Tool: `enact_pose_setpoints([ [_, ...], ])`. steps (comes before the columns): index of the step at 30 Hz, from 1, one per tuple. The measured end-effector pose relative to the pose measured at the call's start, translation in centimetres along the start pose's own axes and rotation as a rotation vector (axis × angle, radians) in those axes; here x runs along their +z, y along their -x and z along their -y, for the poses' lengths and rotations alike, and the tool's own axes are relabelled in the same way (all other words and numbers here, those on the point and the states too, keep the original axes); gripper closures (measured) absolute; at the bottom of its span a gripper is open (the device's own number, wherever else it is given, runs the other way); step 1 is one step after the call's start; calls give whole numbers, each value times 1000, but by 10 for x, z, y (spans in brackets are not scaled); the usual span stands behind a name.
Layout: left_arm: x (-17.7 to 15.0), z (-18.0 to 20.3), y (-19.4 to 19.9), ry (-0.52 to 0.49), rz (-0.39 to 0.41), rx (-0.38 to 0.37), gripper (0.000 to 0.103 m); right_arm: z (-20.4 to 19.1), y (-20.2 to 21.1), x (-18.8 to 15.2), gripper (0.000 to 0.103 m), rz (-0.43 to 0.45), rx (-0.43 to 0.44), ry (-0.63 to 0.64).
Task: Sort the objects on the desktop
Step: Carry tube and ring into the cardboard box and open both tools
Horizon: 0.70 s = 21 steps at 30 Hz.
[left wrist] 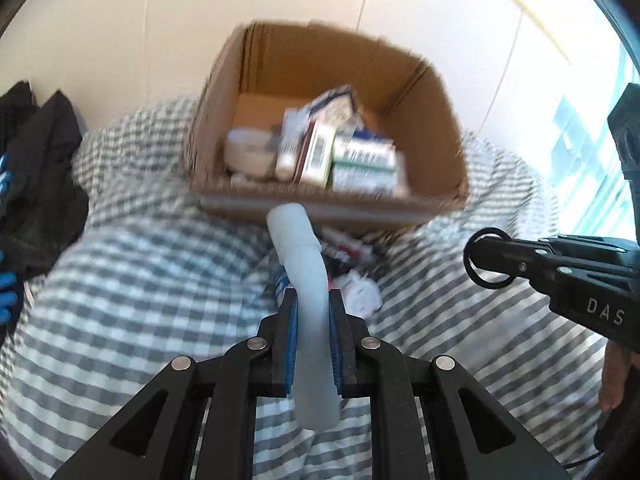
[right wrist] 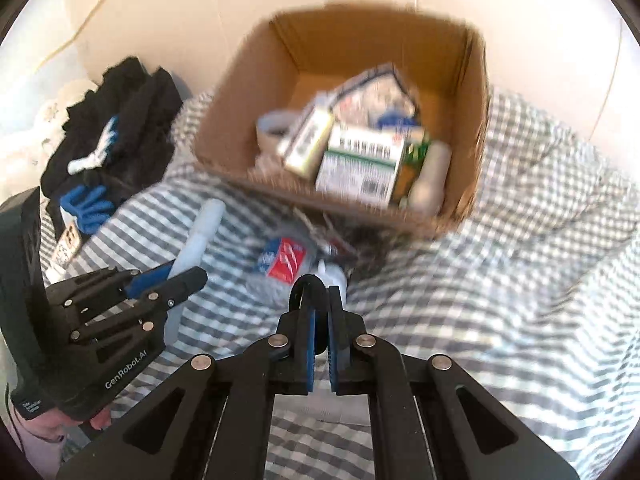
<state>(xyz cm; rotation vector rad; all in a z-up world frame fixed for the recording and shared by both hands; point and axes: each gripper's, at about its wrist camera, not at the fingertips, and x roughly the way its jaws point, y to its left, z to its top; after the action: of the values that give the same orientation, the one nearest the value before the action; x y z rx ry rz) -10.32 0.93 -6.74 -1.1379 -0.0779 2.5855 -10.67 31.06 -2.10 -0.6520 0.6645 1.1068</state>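
My left gripper (left wrist: 313,300) is shut on a pale blue-white squeeze tube (left wrist: 304,264) that points toward the cardboard box (left wrist: 440,120); the tube also shows in the right wrist view (right wrist: 200,236). My right gripper (right wrist: 319,294) is shut on a thin black ring (right wrist: 308,284), which also shows in the left wrist view (left wrist: 489,258). The box (right wrist: 476,92) stands on the checked cloth and holds several medicine cartons (right wrist: 360,160) and a tape roll (right wrist: 276,124). A red-and-blue packet (right wrist: 284,262) and a small white item (left wrist: 362,292) lie on the cloth before the box.
Grey-and-white checked cloth (left wrist: 140,280) covers the surface. A pile of black clothing (right wrist: 120,92) with blue and white items lies at the left. A pale wall (left wrist: 160,20) rises behind the box. A bright window (left wrist: 580,128) is at the right.
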Motion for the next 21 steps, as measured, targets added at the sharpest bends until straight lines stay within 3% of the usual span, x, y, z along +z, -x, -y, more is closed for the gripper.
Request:
enact_pose_setpoints([
  [10, 65, 12, 17, -43, 100, -36, 89, 12, 33, 56, 99, 120, 3, 25],
  [21, 135, 4, -50, -91, 130, -9, 89, 53, -29, 127, 99, 121, 10, 12],
])
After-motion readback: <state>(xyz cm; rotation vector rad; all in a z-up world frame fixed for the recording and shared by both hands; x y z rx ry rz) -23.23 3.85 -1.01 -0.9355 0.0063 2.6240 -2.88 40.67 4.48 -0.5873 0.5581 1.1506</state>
